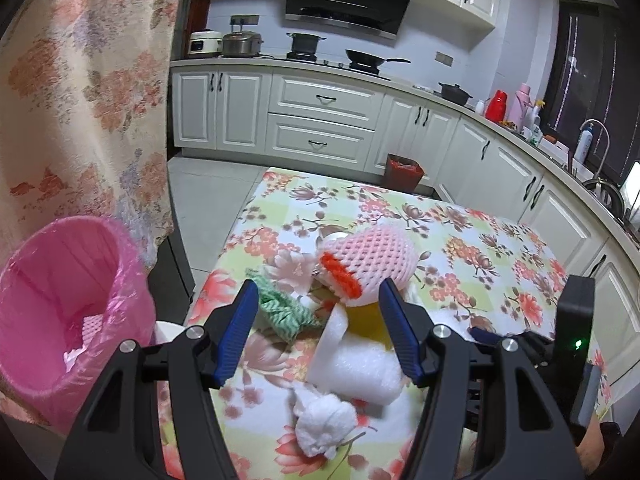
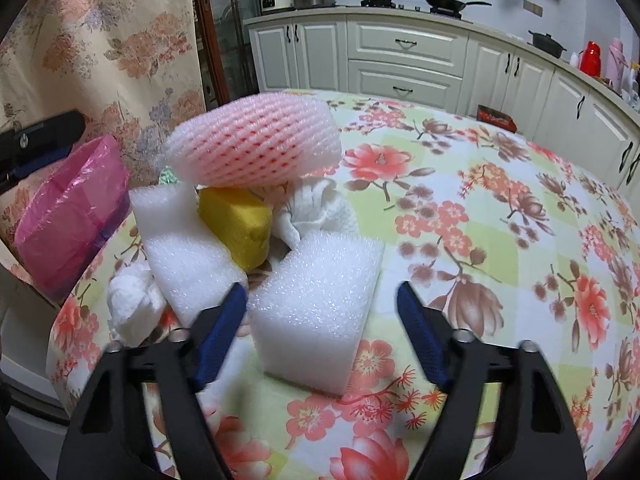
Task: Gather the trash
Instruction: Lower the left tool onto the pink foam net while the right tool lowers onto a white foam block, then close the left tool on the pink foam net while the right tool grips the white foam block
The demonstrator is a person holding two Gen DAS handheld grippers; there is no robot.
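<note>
White kitchen cabinets and a stove line the far wall, and in front of me a bench (image 2: 500,208) under a floral cloth carries the trash I am here to collect. It sits heaped near the bench's left edge, close to the pink-lined bin (image 1: 60,304) that stands just off that side, so I judge each piece needs only a short carry. A pink foam fruit net (image 2: 256,148) rests on top of the heap, propped on a yellow sponge (image 2: 236,224) and a white foam piece (image 2: 188,256); crumpled white tissues (image 2: 132,308) lie beside them, and a green scrap (image 1: 280,308) shows from my left side. Nearest me, a white foam block (image 2: 316,308) stands apart from the heap, which makes it the easy first pick. My right tool (image 2: 324,300) straddles this block: its left finger lies against or just beside the block's edge, while the right finger stands clear of it, so I am not gripping yet. My left tool (image 1: 316,304) is about half open over the heap, with the foam roll (image 1: 352,364) and the net's end between its fingers; I cannot tell whether either finger touches them, and it holds nothing that I can see.
</note>
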